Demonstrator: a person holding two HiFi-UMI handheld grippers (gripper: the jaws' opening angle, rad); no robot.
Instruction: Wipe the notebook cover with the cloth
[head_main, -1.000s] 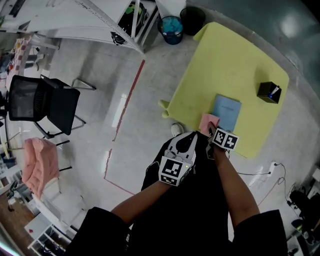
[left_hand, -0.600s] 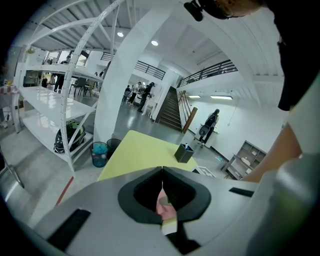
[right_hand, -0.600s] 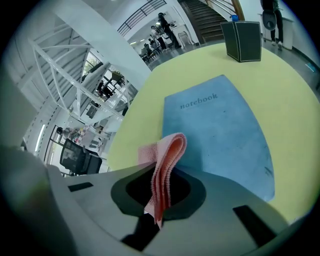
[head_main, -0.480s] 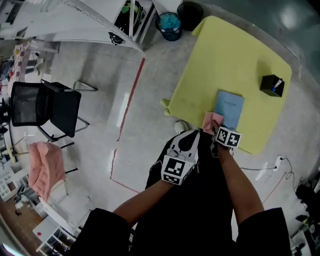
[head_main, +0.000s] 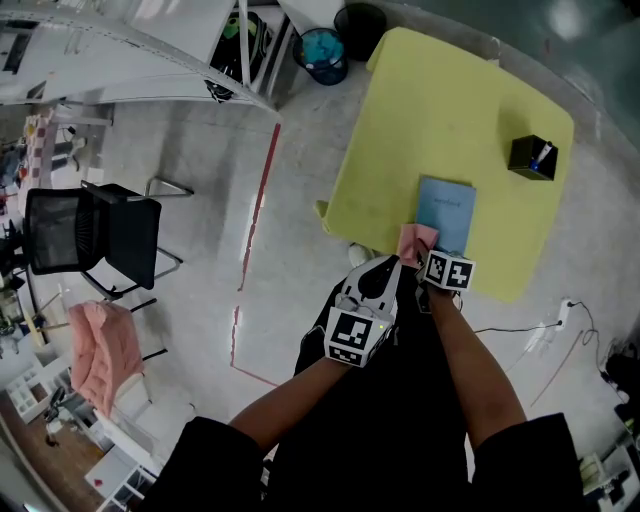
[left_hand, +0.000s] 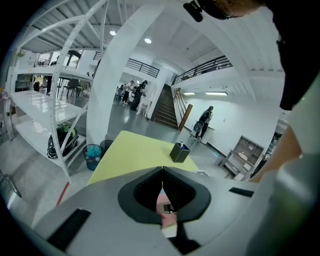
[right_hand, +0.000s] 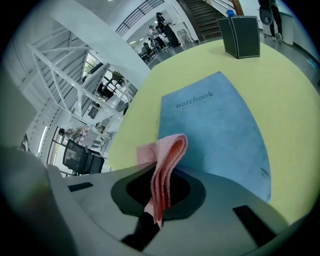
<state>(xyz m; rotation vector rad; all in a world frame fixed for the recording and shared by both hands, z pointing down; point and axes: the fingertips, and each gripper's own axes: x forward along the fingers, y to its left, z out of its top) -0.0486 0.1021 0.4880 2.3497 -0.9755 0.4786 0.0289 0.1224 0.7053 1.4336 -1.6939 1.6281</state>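
A blue notebook (head_main: 444, 212) (right_hand: 215, 130) lies flat near the front edge of the yellow table (head_main: 440, 110) (right_hand: 280, 90). My right gripper (head_main: 424, 258) (right_hand: 165, 172) is shut on a folded pink cloth (head_main: 414, 242) (right_hand: 164, 165), which sticks up between the jaws just short of the notebook's near left corner. My left gripper (head_main: 378, 272) (left_hand: 162, 172) is shut with nothing in it, held off the table's front edge, to the left of the right one. Through its jaws a bit of the pink cloth (left_hand: 163, 209) shows.
A black pen holder (head_main: 530, 157) (right_hand: 241, 31) (left_hand: 179, 152) stands on the table's far right part. Bins (head_main: 322, 55) stand on the floor past the table's far left corner. A black chair (head_main: 90, 232) and white shelving (head_main: 130, 50) are at the left.
The head view has shifted slightly; both grippers stay close together at the table's front edge. The right gripper keeps its hold on the pink cloth beside the notebook.
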